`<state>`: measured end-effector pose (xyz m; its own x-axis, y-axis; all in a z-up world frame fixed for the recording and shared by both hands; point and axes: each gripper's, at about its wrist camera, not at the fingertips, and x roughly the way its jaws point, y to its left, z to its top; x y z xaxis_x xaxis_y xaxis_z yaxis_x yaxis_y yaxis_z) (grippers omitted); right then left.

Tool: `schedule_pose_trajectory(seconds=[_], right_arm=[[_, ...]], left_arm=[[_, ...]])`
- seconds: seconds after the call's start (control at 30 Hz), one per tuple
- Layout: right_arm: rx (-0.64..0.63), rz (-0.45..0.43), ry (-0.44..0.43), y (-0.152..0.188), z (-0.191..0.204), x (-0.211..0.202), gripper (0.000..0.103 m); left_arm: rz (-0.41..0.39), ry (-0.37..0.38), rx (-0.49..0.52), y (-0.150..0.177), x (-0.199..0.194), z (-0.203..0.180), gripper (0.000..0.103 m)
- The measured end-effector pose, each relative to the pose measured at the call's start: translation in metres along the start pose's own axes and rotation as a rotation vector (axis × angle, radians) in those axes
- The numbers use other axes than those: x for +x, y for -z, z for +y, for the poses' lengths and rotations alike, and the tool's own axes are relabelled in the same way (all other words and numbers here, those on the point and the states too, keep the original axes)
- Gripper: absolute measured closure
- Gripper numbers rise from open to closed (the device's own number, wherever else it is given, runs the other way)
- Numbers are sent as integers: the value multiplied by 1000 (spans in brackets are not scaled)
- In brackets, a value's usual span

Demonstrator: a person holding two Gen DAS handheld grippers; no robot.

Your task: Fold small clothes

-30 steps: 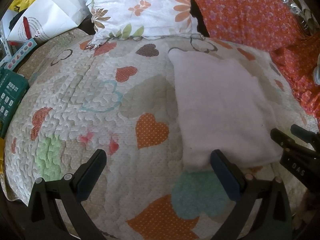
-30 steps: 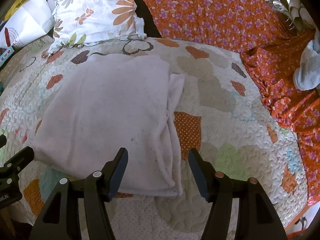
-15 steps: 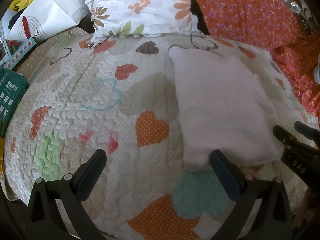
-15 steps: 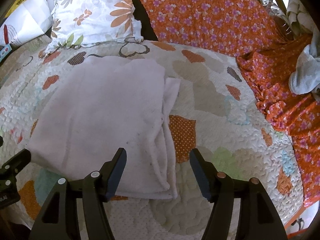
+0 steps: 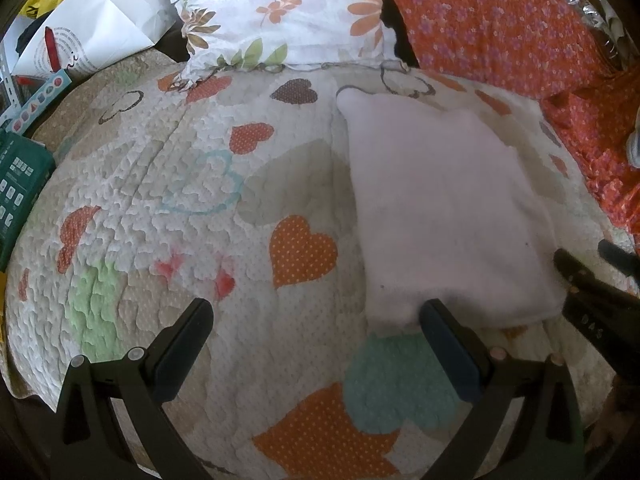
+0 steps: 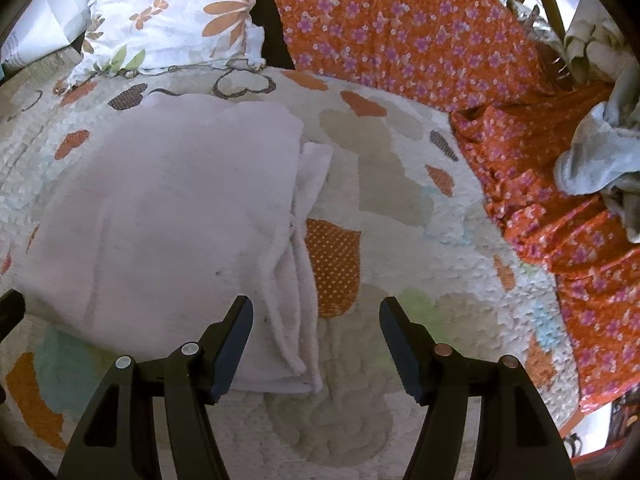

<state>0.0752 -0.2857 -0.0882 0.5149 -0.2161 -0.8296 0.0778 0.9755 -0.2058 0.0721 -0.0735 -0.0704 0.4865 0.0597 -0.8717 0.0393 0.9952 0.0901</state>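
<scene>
One folded white cloth (image 6: 160, 216) lies flat on the heart-patterned quilt (image 5: 168, 184), a rough rectangle with its layered edges stacked along the side nearest the orange dotted heart patch (image 6: 334, 264). In the left wrist view the same cloth (image 5: 440, 208) sits right of centre, its near edge just above a teal heart.

Two grippers are in view. The right gripper (image 6: 316, 320) hangs over the cloth's near right corner with its jaws spread wide; one finger is over the cloth, the other over bare quilt, and nothing is clamped between them. The left gripper (image 5: 316, 320) is also spread wide and empty, over the quilt to the left of the cloth, with its right finger at the cloth's near left corner.

Beyond the cloth, at the head of the bed, one floral pillow (image 5: 280, 12) rests beside orange flowered fabric (image 6: 400, 28) that runs on down the right side. One pale grey garment (image 6: 600, 156) lies bunched on that fabric. At the left edge are one white paper bag (image 5: 92, 28) and one green box (image 5: 20, 184).
</scene>
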Motion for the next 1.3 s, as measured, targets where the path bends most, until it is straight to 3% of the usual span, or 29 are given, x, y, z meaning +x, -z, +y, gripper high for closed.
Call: schedule_pose_trajectory(seconds=[0.27,1.3], right_arm=[[-52,-86,80,0,3,-20,29],[-59,-48,53,3,4,-16,26]], left_arm=[[16,2,21,5,3,-8,0],[8,22,41,9,1,-24,0]])
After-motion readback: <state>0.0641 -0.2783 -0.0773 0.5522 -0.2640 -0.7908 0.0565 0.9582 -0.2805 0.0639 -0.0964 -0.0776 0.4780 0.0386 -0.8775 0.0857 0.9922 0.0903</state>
